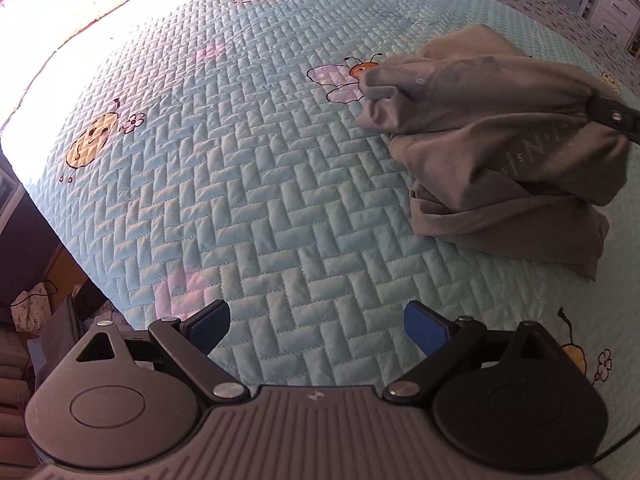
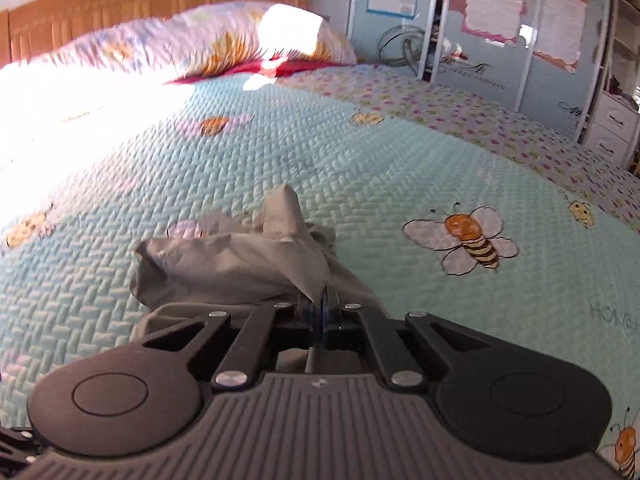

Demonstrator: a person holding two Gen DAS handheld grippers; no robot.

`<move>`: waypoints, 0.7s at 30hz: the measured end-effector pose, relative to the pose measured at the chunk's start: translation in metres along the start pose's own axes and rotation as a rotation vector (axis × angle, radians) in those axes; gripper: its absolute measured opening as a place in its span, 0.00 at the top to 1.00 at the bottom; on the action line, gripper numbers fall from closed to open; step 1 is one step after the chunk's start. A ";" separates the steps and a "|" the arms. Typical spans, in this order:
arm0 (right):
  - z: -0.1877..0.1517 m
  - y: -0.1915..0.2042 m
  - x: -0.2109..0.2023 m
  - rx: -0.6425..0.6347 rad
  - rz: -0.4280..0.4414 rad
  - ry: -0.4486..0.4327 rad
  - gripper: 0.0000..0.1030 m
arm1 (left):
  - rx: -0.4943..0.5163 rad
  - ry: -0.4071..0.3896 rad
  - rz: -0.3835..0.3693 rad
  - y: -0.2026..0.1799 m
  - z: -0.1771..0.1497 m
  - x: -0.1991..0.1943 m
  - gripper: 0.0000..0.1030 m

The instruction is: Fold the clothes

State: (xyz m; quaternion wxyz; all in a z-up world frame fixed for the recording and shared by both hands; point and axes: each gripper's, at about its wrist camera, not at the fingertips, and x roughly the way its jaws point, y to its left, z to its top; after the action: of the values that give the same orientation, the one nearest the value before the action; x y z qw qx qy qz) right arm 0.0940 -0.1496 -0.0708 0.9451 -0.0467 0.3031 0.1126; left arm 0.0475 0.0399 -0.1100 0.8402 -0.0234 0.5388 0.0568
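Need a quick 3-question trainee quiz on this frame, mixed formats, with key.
1. True or false: the right tongs are shut on the grey garment.
2. The left tongs are: A) clamped on the garment B) open, nothing between the pads C) holding the pillow.
3. Fill in: the garment lies bunched on the ____ quilt printed with bees.

Key: 1 true; 2 B; 3 light blue.

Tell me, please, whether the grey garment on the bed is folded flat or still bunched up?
Bunched up: the grey garment sits in a crumpled, creased heap on the quilt, one edge pinched in the shut right gripper.
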 end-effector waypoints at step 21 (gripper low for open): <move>-0.133 -0.096 -0.163 0.179 -0.097 0.057 0.43 | 0.229 -0.026 -0.042 -0.079 -0.042 0.002 0.06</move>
State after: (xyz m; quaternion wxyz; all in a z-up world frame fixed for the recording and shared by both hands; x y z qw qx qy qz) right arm -0.0859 -0.2937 -0.0817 0.9408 0.0201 0.3363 0.0376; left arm 0.0199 -0.0426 -0.1313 0.8453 0.0619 0.5303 -0.0223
